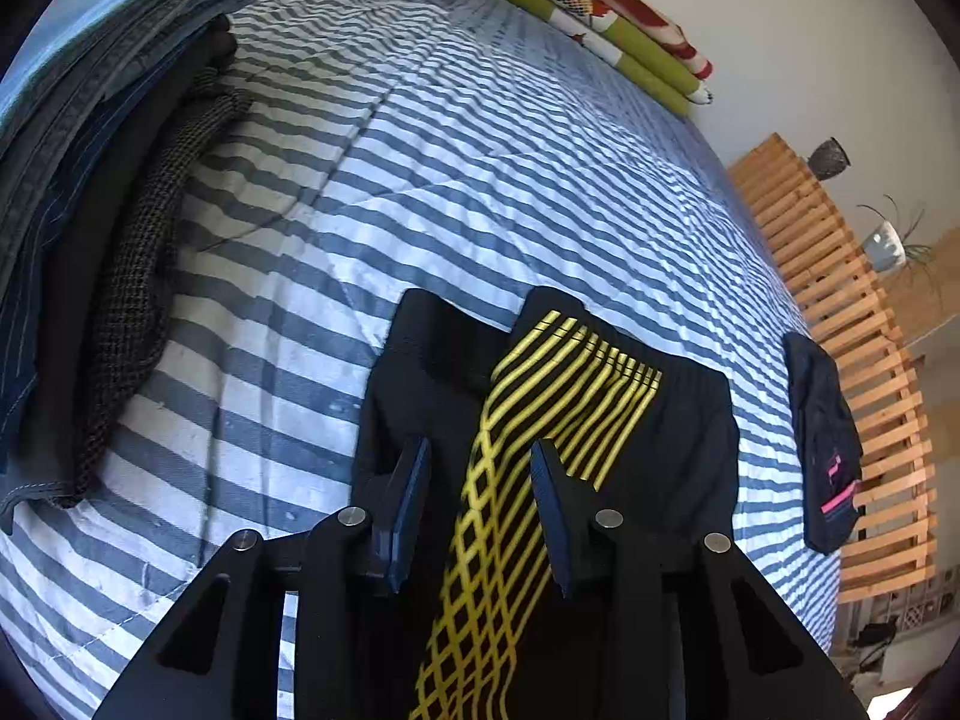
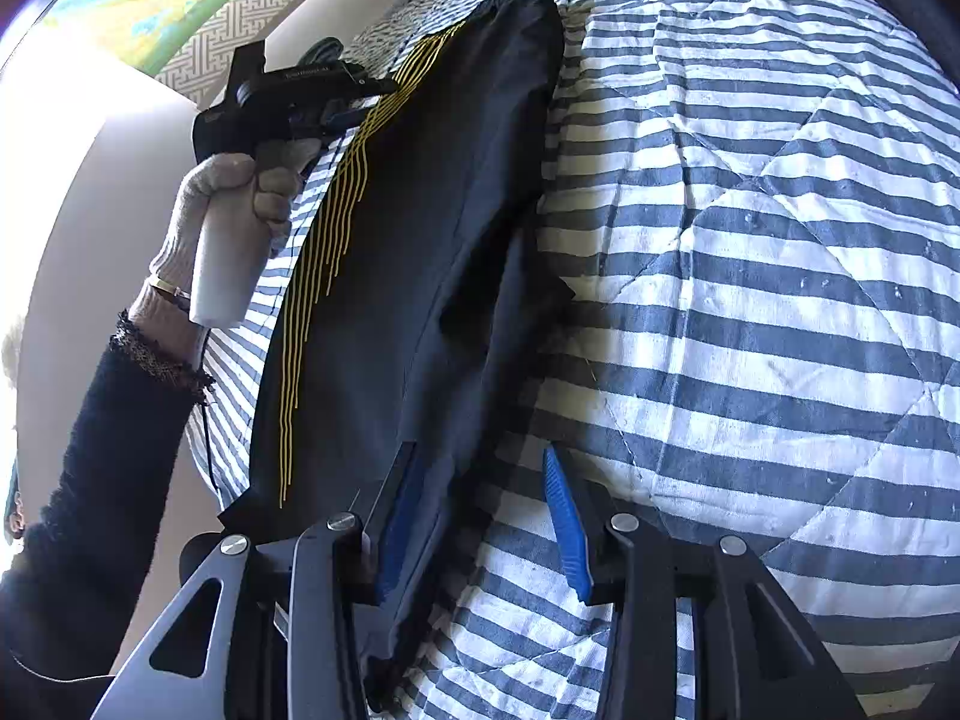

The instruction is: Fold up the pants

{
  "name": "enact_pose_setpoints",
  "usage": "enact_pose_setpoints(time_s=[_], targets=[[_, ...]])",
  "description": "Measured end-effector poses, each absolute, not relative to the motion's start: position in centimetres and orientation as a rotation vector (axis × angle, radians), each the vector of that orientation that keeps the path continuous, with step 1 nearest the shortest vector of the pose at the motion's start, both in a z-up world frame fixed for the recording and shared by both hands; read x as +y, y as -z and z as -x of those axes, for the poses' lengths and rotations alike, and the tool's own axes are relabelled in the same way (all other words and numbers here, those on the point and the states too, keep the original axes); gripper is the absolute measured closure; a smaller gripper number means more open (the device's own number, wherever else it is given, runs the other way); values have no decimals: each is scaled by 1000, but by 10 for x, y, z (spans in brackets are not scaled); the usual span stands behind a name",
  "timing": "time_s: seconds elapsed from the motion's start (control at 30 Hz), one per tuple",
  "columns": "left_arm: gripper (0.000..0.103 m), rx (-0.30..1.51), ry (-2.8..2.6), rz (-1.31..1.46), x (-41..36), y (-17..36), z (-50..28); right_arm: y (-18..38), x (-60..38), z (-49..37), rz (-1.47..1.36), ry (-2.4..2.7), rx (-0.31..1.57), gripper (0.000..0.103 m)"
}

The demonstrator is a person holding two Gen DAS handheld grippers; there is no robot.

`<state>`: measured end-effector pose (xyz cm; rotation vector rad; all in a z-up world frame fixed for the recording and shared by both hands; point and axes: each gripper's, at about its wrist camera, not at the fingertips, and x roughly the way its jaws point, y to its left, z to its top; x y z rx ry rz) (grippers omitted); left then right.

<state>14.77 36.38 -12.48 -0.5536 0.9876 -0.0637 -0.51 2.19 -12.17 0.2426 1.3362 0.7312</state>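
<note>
Holding a claw in each hand, you have both tilted down over the bed point(image 1: 420, 138), whose quilt is striped blue-grey and white. The pants point(image 1: 576, 396), black with a panel of yellow lines, lie stretched along the quilt close to its edge. Your left claw point(image 1: 480, 450) sits over one end of them with its jaws parted; the yellow-lined cloth runs up between the two dark pads, but neither pad presses on it. In the right wrist view the pants point(image 2: 420, 228) run away from you in a long dark strip, and your right claw point(image 2: 480, 456) hangs over their near end, jaws spread too: the left blue pad lies over the dark cloth, the right one over bare striped quilt, and nothing is pinched. Farther along that strip your gloved left hand point(image 2: 234, 204) grips the white handle of the other claw, a dark sleeve point(image 2: 102, 468) running back from the wrist. Along the far left of the bed rests a stack of folded clothes point(image 1: 108, 192), denim and dark fabrics. A small dark folded garment point(image 1: 825, 444) with pink marks lies near the bed's right edge, beside a wooden slatted frame point(image 1: 840, 276). Green and red bedding point(image 1: 576, 6) is piled at the far end.
</note>
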Motion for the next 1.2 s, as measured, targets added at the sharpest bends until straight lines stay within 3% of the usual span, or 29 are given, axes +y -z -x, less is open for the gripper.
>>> enact_pose_setpoints(time_s=[0.03,0.1,0.4,0.5,0.57,0.63,0.8,1.07,1.13,1.2], targets=[[89,984,53,528,361,124,-147,123,22,4,-249,-728,1342,65],[99,973,43,499,358,121,-144,123,22,3,-258,-727,1344,65],[101,870,-78,408,368,95,-119,124,26,5,-243,-720,1338,65],[96,934,-154,422,378,110,-130,126,27,5,-241,-716,1340,65],[86,934,-199,394,380,110,-128,125,28,5,-237,-712,1338,65],[50,917,-228,402,383,104,-120,124,29,6,-231,-717,1326,65],[50,837,-162,432,390,85,-84,122,32,8,-225,-716,1310,65],[56,982,55,453,362,125,-47,104,54,22,-191,-783,1212,65],[66,976,14,474,373,130,-41,106,66,25,-173,-802,1211,65],[65,958,-35,503,385,122,-30,117,79,28,-97,-775,1258,65]])
